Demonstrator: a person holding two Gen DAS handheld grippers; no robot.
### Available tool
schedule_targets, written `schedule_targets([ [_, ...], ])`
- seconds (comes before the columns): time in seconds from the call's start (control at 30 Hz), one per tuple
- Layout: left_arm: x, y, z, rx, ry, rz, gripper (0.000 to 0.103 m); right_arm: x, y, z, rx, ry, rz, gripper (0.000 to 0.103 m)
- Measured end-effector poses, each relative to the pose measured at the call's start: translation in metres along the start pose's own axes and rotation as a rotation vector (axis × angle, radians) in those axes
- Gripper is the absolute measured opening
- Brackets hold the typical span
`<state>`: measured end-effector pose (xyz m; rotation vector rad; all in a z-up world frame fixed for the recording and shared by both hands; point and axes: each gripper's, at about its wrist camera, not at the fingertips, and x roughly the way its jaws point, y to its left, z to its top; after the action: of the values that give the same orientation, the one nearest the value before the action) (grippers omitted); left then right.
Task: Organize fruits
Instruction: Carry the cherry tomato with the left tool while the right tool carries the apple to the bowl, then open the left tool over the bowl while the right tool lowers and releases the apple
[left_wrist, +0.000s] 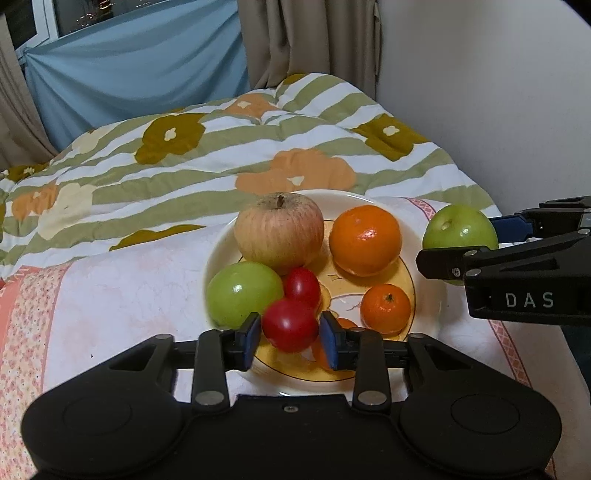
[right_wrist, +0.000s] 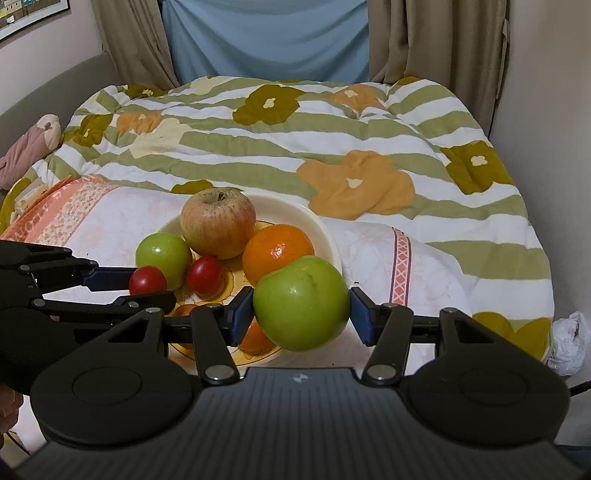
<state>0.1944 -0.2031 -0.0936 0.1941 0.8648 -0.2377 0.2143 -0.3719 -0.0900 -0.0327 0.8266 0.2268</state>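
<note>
A cream plate holds a pinkish apple, a big orange, a small mandarin, a green apple and a red tomato. My left gripper hangs over the plate's near side. A second red tomato sits between its blue pads with slim gaps on both sides. My right gripper is shut on another green apple, held just off the plate's right rim.
The plate rests on a pink-and-white cloth over a bed. A green-striped floral quilt lies behind it. A wall stands close on the right, curtains hang at the back, and crumpled white plastic lies at the bed's right edge.
</note>
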Motion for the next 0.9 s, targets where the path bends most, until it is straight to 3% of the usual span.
schedule_targets([
  [0.1, -0.004, 0.001, -0.001, 0.001, -0.014, -0.004, 0.08, 0.001, 0.002, 0.002, -0.005, -0.001, 0.011, 0.07],
  [0.2, -0.013, 0.001, -0.001, 0.01, -0.034, 0.003, 0.09, 0.0, 0.007, 0.005, -0.015, -0.001, 0.026, 0.07],
  [0.67, -0.034, 0.021, -0.017, -0.013, -0.04, 0.043, 0.093, 0.023, 0.041, 0.018, -0.062, -0.007, 0.155, 0.07],
  [0.9, -0.038, 0.03, -0.022, -0.04, -0.031, 0.064, 0.093, 0.036, 0.05, 0.017, -0.078, -0.017, 0.175, 0.07],
])
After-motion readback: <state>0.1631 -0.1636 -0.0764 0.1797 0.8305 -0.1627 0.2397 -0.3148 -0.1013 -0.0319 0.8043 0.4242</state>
